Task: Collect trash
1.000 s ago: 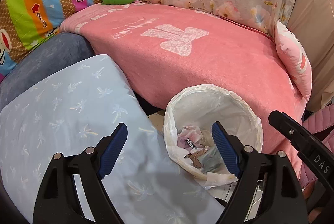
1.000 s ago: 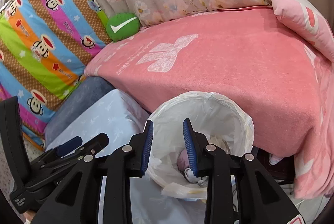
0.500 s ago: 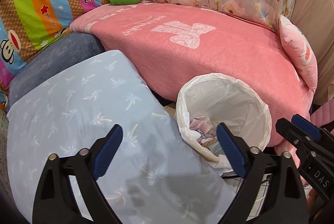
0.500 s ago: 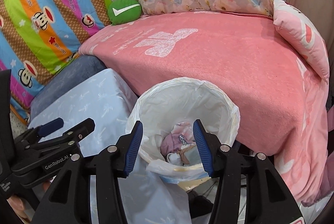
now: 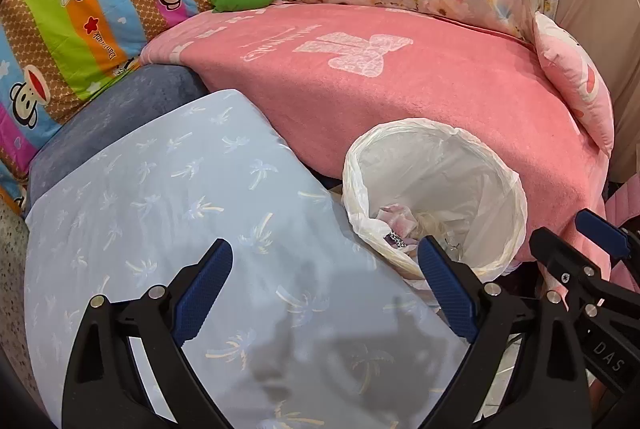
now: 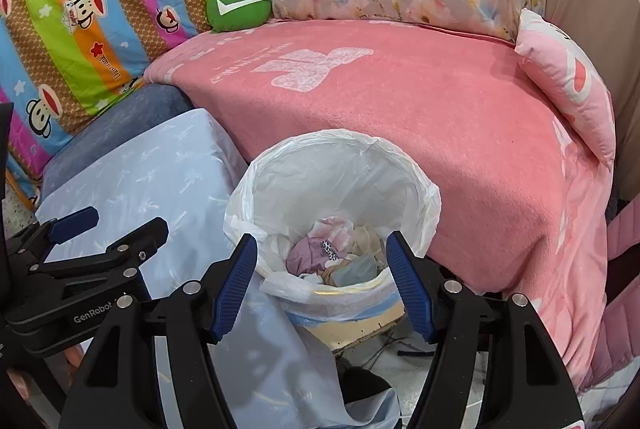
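A trash bin lined with a white plastic bag [image 6: 280, 173] stands between a pink-covered bed and a pale blue cushion. Crumpled trash [image 6: 332, 257] lies inside it: pink, purple and beige scraps. The bin also shows in the left wrist view [image 5: 480, 165]. My right gripper [image 6: 322, 281] is open and empty, just above the bin's near rim. My left gripper [image 5: 324, 293] is open and empty over the blue cushion, left of the bin. The left gripper also shows in the right wrist view [image 6: 100, 233], and the right gripper in the left wrist view [image 5: 576, 245].
A pink blanket [image 6: 400, 109] covers the bed behind the bin. A pale blue cushion [image 5: 160, 209] lies left of the bin. A green cushion [image 6: 238, 7], a striped monkey-print cover [image 6: 80, 9] and a pink pillow [image 6: 568, 77] line the back. Cables lie on the floor [image 6: 384, 345].
My right gripper has opened wide and drawn back and up from the bin. My left gripper has pulled back and left, staying open. The trash stays in the bin.
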Tool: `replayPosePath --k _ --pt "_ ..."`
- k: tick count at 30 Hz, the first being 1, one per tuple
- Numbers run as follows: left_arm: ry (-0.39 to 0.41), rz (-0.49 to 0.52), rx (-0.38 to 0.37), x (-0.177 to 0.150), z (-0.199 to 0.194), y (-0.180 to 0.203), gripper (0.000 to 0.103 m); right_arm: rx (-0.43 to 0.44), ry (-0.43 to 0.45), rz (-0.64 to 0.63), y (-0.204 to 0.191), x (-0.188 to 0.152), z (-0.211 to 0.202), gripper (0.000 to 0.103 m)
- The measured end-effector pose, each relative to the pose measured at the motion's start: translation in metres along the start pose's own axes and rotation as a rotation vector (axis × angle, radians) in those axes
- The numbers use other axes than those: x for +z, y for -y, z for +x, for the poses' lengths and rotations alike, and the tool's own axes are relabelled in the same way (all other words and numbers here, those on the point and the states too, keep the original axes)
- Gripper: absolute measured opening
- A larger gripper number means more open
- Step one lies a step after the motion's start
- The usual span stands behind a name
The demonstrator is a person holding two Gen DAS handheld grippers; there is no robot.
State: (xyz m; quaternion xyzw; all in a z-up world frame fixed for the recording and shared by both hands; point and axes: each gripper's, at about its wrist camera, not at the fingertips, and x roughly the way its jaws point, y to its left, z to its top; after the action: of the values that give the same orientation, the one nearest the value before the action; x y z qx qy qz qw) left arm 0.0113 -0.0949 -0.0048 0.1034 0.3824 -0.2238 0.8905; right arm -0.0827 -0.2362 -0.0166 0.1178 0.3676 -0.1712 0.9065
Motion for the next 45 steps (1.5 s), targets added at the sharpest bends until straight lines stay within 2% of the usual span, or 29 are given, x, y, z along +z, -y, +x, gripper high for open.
replayPosePath --k 5,9,17,20,21,22,35,45 --pt "0.005 -0.004 0.015 -0.004 -0.001 0.000 0.090 -0.018 -0.004 0.002 0.001 -0.005 0.001 0.067" --pt "0.000 -0.007 0.023 -0.007 0.000 0.000 0.090 -0.023 -0.006 0.010 0.002 -0.009 0.001 0.083" --pt "-0.013 -0.008 0.041 -0.012 0.003 0.000 0.091 -0.026 0.001 0.011 0.000 -0.013 0.000 0.085" --pt "-0.011 -0.009 0.051 -0.014 0.003 0.000 0.092 -0.026 0.000 0.008 0.000 -0.014 0.001 0.089" --pt "-0.010 -0.010 0.053 -0.014 0.003 0.000 0.092 -0.027 -0.002 0.007 -0.001 -0.015 0.001 0.097" --pt "-0.008 -0.011 0.055 -0.014 0.003 0.001 0.094 -0.030 -0.003 0.005 -0.001 -0.015 0.001 0.097" --pt "0.003 -0.006 0.079 -0.018 0.003 0.003 0.095 -0.055 -0.011 -0.005 -0.005 -0.021 0.003 0.097" --pt "-0.033 -0.007 0.073 -0.021 0.008 0.005 0.096 -0.072 -0.017 -0.004 -0.004 -0.024 0.003 0.097"
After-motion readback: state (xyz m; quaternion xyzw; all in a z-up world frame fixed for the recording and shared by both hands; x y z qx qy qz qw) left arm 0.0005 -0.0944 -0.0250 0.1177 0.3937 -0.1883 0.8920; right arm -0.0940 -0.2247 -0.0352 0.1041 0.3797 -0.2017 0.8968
